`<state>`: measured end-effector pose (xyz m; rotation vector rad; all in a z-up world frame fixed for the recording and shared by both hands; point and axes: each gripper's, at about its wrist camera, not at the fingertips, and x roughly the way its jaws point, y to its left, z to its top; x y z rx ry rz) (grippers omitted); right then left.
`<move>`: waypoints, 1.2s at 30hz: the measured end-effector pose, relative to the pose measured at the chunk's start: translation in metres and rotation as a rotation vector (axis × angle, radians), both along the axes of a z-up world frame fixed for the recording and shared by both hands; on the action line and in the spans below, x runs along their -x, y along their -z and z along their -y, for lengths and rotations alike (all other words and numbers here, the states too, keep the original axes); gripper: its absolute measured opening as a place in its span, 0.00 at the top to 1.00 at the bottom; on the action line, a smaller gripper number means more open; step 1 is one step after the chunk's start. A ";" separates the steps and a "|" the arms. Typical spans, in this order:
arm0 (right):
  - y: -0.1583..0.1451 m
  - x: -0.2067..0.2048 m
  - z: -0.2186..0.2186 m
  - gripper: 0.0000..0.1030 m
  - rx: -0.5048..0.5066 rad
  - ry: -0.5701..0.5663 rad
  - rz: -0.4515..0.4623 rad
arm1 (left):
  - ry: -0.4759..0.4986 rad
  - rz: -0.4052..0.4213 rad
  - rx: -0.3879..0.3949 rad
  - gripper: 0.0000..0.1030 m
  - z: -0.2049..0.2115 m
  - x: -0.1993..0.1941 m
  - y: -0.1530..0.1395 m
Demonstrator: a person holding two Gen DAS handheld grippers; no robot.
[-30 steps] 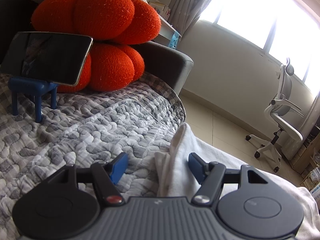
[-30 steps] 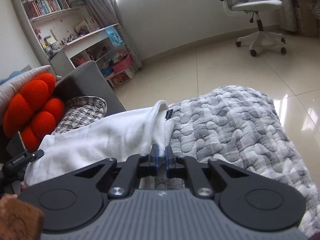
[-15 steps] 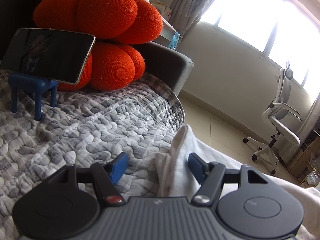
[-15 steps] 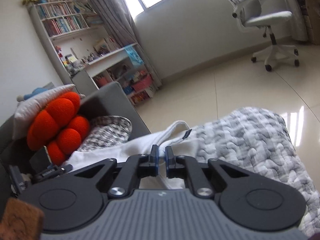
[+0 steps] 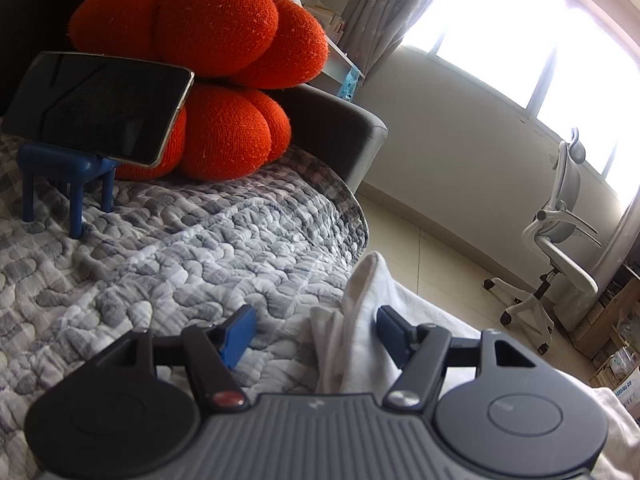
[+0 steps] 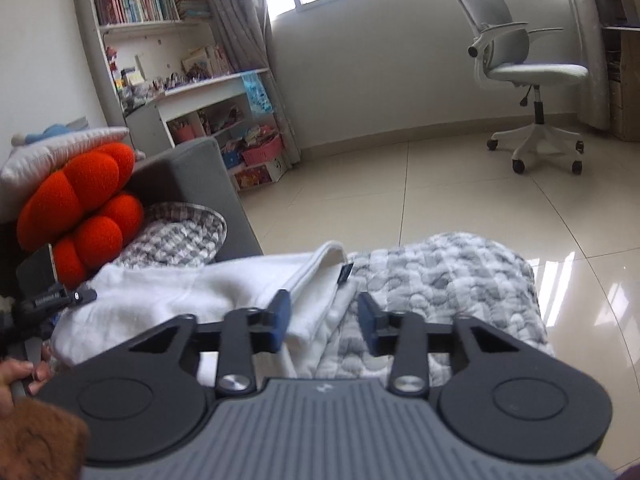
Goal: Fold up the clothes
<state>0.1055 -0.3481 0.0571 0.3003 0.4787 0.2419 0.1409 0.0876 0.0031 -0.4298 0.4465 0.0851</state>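
Both my tongs spread wide over one white garment on the quilted sofa.

My left tongs (image 5: 312,330) gape, blue pads either side of a bunched ridge of the soft white garment (image 5: 360,320) at lower centre, gripping nothing. My right tongs (image 6: 324,318) stand wide apart too, straddling the garment's folded edge (image 6: 316,308), where one small dark tag shows. The puffy grey-and-white quilt (image 5: 180,264) covers the grey sofa (image 5: 340,132). Upper left of the left view: one knotted orange knit cushion (image 5: 224,80), one dark phone (image 5: 96,106) on a blue stand (image 5: 72,176). Glossy cream floor tiles (image 6: 460,200), one white office chair (image 6: 528,76), one bookshelf (image 6: 136,4) by the bright window.
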 end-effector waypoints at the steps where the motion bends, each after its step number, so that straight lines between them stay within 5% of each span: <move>1: -0.002 -0.004 0.003 0.51 -0.038 -0.016 -0.004 | 0.000 0.000 0.001 0.35 0.000 0.000 0.000; 5: 0.007 -0.034 -0.008 0.51 -0.021 -0.103 -0.111 | 0.000 0.001 0.004 0.35 0.000 0.000 0.000; 6: 0.012 -0.042 -0.014 0.59 0.014 -0.103 -0.148 | 0.001 0.002 0.005 0.35 0.000 0.001 0.000; 7: 0.014 -0.047 -0.018 0.89 0.037 -0.103 -0.162 | 0.001 0.003 0.007 0.35 0.000 0.001 0.000; 8: 0.010 -0.045 -0.019 0.93 0.030 -0.100 -0.140 | 0.001 0.003 0.009 0.35 -0.001 0.001 0.000; 13: -0.009 -0.035 -0.009 0.95 -0.078 -0.046 -0.054 | 0.000 -0.002 0.012 0.35 -0.001 0.000 0.001; 21: 0.022 -0.064 0.008 0.93 -0.209 0.025 -0.267 | -0.007 -0.008 0.031 0.34 -0.005 -0.001 0.002; 29: 0.013 -0.057 -0.026 0.92 0.056 0.060 -0.192 | -0.015 -0.001 0.056 0.34 -0.008 0.000 0.003; 31: 0.010 -0.050 -0.038 0.83 0.137 0.074 -0.141 | -0.016 0.000 0.055 0.34 -0.008 0.000 0.003; 36: -0.006 -0.028 -0.056 0.82 0.077 0.045 -0.036 | -0.017 0.000 0.051 0.34 -0.008 0.000 0.002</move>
